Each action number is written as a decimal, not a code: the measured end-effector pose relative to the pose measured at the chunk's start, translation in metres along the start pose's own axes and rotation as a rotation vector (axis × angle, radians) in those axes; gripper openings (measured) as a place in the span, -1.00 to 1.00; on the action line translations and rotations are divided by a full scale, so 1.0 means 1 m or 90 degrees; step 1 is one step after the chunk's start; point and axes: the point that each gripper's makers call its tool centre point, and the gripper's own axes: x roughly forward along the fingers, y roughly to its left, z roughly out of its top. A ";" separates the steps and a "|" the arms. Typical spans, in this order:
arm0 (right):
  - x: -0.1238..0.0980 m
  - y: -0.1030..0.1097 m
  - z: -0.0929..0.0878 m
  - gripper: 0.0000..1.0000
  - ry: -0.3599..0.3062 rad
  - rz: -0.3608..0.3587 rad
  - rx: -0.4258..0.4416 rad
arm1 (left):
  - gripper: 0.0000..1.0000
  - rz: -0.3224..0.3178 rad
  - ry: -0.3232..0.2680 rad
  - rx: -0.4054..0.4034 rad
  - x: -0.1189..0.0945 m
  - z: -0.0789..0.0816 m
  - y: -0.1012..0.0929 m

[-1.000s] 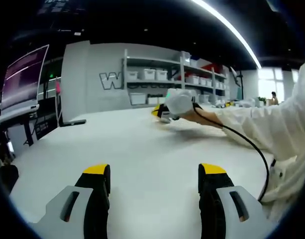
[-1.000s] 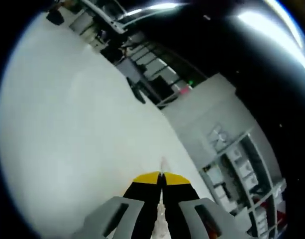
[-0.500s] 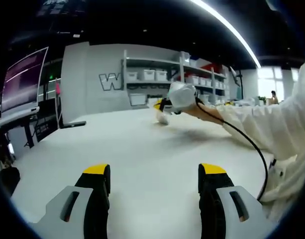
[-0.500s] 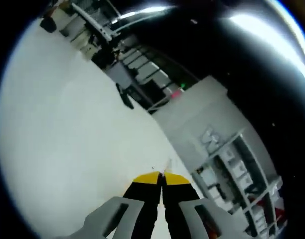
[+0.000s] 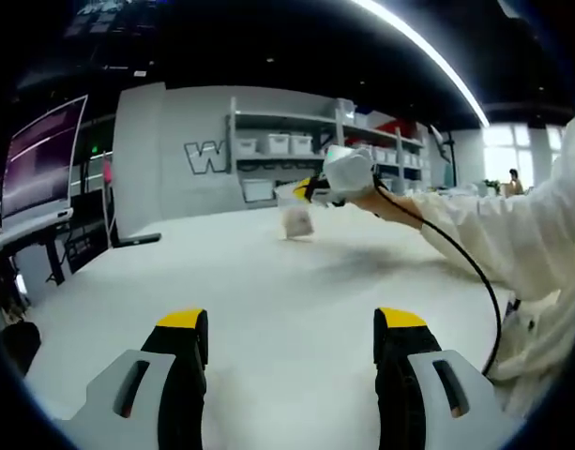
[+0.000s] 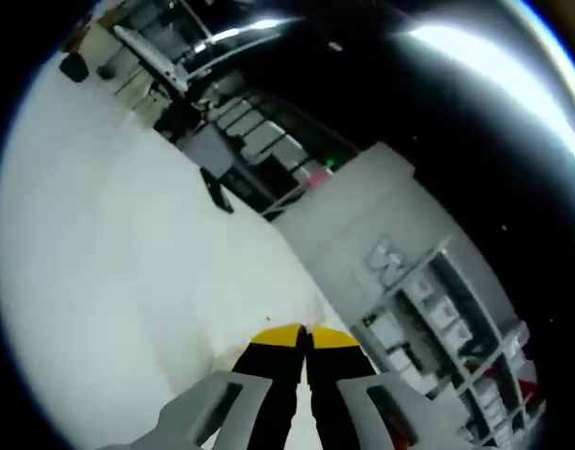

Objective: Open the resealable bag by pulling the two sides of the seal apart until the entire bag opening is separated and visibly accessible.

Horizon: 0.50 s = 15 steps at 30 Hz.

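A small clear resealable bag hangs in the air above the far part of the white table. My right gripper comes in from the right, held by a hand in a white sleeve, and is shut on the bag's top edge. In the right gripper view the right gripper has its yellow-tipped jaws pressed together, tilted over the table. My left gripper stays low and near, open, jaws wide apart with nothing between them, well short of the bag.
A black cable runs from the right gripper along the white sleeve. Shelves with white bins line the back wall. A monitor stands at the left edge of the table.
The right gripper has lifted the bag off the table and carried it upward; the bag now hangs free. The left gripper has stayed still and open.
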 end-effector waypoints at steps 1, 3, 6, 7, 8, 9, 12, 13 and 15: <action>-0.001 -0.001 0.000 -1.00 -0.001 -0.002 -0.001 | 0.43 0.000 -0.001 0.000 0.000 0.000 0.000; -0.001 -0.004 0.001 -1.00 -0.001 -0.003 -0.002 | 0.43 0.000 -0.002 0.001 -0.001 0.002 -0.001; -0.003 -0.007 0.002 -1.00 -0.001 -0.005 -0.003 | 0.43 -0.001 -0.004 0.004 -0.001 0.003 -0.002; -0.004 -0.007 0.002 -1.00 0.000 -0.006 -0.002 | 0.43 -0.002 -0.004 0.005 -0.001 0.003 -0.003; -0.005 -0.008 0.003 -1.00 0.000 -0.007 -0.001 | 0.43 -0.003 -0.004 0.005 -0.002 0.003 -0.004; -0.006 -0.009 0.003 -1.00 0.000 -0.008 -0.001 | 0.43 -0.003 -0.005 0.006 -0.002 0.004 -0.004; -0.008 -0.011 0.005 -1.00 -0.002 -0.009 -0.001 | 0.43 -0.004 -0.005 0.008 -0.003 0.004 -0.006; -0.009 -0.011 0.006 -1.00 -0.003 -0.010 -0.001 | 0.43 -0.004 -0.005 0.009 -0.003 0.004 -0.006; -0.012 -0.013 0.008 -1.00 -0.005 -0.013 -0.001 | 0.43 -0.003 -0.006 0.011 -0.005 0.005 -0.006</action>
